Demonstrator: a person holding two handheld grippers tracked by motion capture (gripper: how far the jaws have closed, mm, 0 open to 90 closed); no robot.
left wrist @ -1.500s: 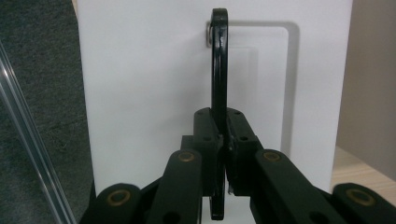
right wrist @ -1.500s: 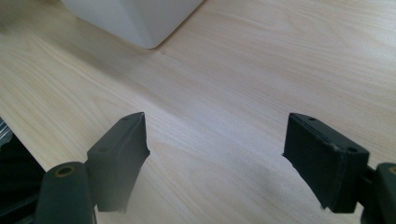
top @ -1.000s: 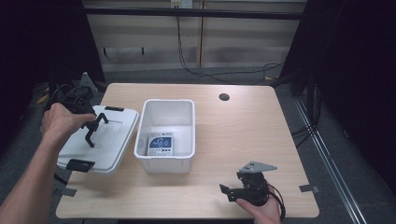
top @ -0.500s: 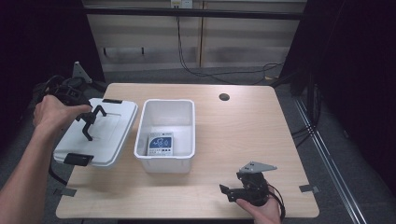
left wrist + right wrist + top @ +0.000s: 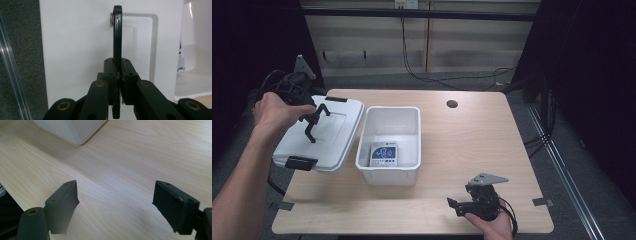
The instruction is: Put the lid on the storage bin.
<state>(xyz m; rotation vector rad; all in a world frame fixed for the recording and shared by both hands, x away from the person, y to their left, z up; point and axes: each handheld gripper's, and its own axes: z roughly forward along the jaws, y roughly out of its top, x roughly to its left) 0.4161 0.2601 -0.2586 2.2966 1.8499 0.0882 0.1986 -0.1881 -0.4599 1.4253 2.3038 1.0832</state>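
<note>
Here, notes from the table.
Left gripper (image 5: 311, 124): clamped on the black handle (image 5: 117, 35) of the white lid (image 5: 319, 135); pads pinching the thin bar mid-span, seen edge-on in the left gripper view.
Right gripper (image 5: 462, 205): jaws wide apart, nothing between; resting low on the table (image 5: 472, 135) near its front edge, well clear of the bin.
Lid: over the table's left side, far end tilted up, near corner hanging past the table's edge; just beside the bin (image 5: 389, 142), long sides roughly parallel.
Bin: open-topped, mid-table; small printed box (image 5: 383, 154) lying inside on the floor.
Handling, judged: rigid thin plastic, likely light; smooth, so slippery anywhere but the handle. Handle hinged at a metal pivot (image 5: 111, 19), so likely to swing under the grip; best kept gripped at centre.
Room: bare wood right of the bin and in front; latches (image 5: 301, 162) at the lid's ends likely to snag the bin rim; drop-off at left edge.
</note>
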